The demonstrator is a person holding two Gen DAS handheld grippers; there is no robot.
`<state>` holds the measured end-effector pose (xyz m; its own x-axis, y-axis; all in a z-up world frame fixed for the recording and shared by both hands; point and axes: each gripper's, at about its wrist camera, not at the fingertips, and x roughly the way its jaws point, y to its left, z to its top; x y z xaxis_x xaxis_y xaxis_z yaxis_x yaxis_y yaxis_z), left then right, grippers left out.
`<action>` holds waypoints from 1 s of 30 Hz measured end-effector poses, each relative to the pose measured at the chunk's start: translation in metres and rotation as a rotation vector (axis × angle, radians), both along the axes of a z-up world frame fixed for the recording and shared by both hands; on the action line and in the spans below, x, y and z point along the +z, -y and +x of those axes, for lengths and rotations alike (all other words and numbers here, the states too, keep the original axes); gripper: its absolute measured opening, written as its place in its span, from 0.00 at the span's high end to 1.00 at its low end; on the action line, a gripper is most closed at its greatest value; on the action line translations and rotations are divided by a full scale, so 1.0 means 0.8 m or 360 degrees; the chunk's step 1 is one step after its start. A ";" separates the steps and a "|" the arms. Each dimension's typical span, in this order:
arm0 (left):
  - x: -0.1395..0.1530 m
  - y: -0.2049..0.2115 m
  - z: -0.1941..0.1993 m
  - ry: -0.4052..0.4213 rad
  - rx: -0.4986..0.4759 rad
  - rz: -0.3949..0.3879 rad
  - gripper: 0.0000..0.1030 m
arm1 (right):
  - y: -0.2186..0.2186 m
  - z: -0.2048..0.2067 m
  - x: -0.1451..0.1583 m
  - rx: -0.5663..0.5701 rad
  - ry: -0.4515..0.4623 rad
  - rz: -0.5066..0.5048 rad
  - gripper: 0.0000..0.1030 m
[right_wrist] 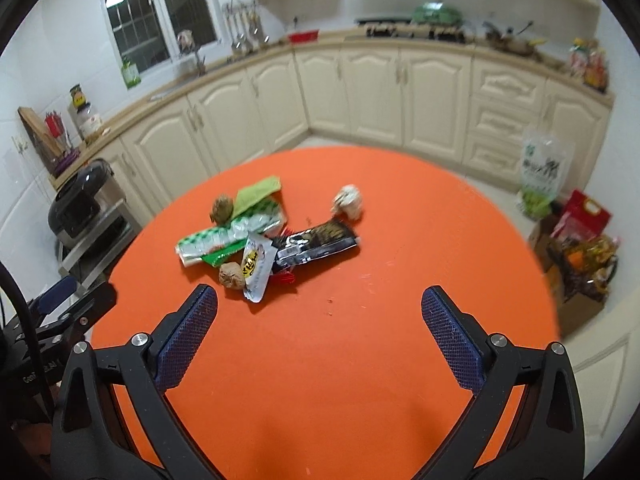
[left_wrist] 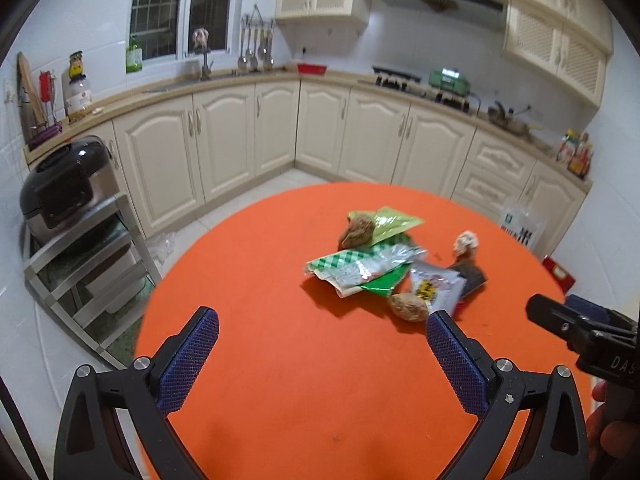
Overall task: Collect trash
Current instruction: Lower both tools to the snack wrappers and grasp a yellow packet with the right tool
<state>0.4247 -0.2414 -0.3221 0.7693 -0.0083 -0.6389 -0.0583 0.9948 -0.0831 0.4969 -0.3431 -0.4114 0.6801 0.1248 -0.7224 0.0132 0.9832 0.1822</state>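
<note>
A pile of trash lies on the round orange table [left_wrist: 260, 360] [right_wrist: 420, 240]: a green checked wrapper [left_wrist: 352, 266] [right_wrist: 216, 240], a light green wrapper [left_wrist: 392, 222] [right_wrist: 256, 192], a white and yellow packet [left_wrist: 434, 288] [right_wrist: 256, 268], a black wrapper [right_wrist: 320, 242] [left_wrist: 470, 276], two brown crumpled balls [left_wrist: 356, 232] [left_wrist: 408, 306] [right_wrist: 223, 208] [right_wrist: 231, 276] and a white crumpled ball [left_wrist: 466, 242] [right_wrist: 349, 201]. My left gripper [left_wrist: 322, 316] is open and empty, above the table short of the pile. My right gripper [right_wrist: 320, 296] is open and empty, just short of the pile.
A black cooker [left_wrist: 64, 188] sits on a metal rack [left_wrist: 80, 264] left of the table. Cream cabinets [left_wrist: 320, 132] run along the far walls. Bags and a box [right_wrist: 576, 240] stand on the floor to the right.
</note>
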 end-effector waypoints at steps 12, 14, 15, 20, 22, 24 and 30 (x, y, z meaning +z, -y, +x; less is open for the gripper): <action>-0.013 -0.025 0.194 -0.0163 -0.0078 0.0013 0.01 | -0.044 0.087 -0.057 0.0195 -0.0131 0.0047 0.49; -0.019 -0.030 0.221 -0.0184 -0.0104 0.0005 0.01 | -0.054 0.089 -0.060 0.0230 -0.0128 0.0016 0.55; -0.020 -0.032 0.231 -0.0190 -0.0110 0.0009 0.01 | -0.059 0.089 -0.061 0.0237 -0.0123 -0.0013 0.62; -0.036 -0.033 0.269 -0.0243 -0.0214 0.0009 0.01 | -0.058 0.089 -0.059 0.0311 -0.0103 0.0003 0.84; -0.041 -0.033 0.286 -0.0271 -0.0269 -0.0019 0.01 | -0.054 0.086 -0.059 0.0340 -0.0108 0.0057 0.91; -0.047 -0.030 0.315 -0.0302 -0.0305 -0.0010 0.01 | -0.046 0.079 -0.060 0.0328 -0.0110 0.0095 0.95; -0.055 -0.022 0.364 -0.0333 -0.0361 0.0049 0.01 | -0.018 0.060 -0.063 0.0287 -0.0113 0.0187 0.95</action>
